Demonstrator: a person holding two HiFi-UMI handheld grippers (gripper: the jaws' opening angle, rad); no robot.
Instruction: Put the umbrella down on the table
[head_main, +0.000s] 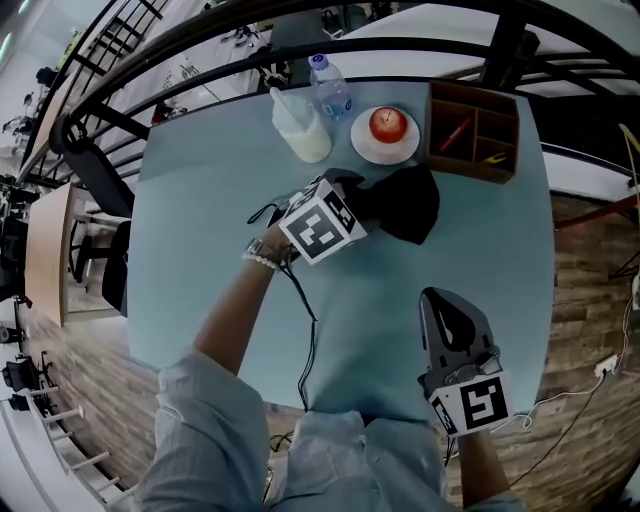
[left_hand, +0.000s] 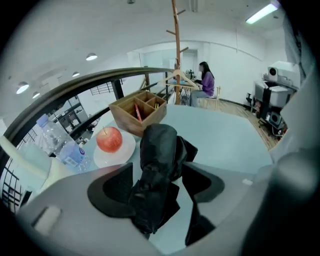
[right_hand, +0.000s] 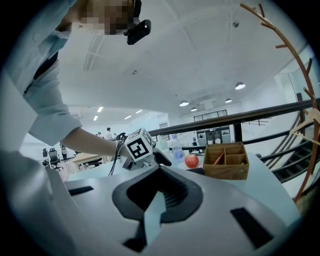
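Umbrella (head_main: 405, 200), black and folded, lies on the pale blue bench (head_main: 350, 320) just on the person's side of the white plate (head_main: 362, 142); the set-down looks done, with only the withdrawal of the left gripper (left_hand: 160, 175) left; its fingers (left_hand: 112, 192) stand wide apart, released, with the bundled fabric between them but under no visible pressure, though whether cloth brushes the left-hand finger cannot be told; the right gripper (head_main: 440, 305) waits well away from the plate, near the bench's front edge, its fingers drawn together on nothing. Counted: one umbrella; one red apple (head_main: 388, 124) sitting on the one plate; one clear water bottle (head_main: 330, 90) just beyond and left of the plate; one white bottle (head_main: 300, 128) just left of the plate; one wooden compartment box (head_main: 475, 165) just right of the plate, holding a few small red and yellow items too small to name; two grippers, one in each hand.
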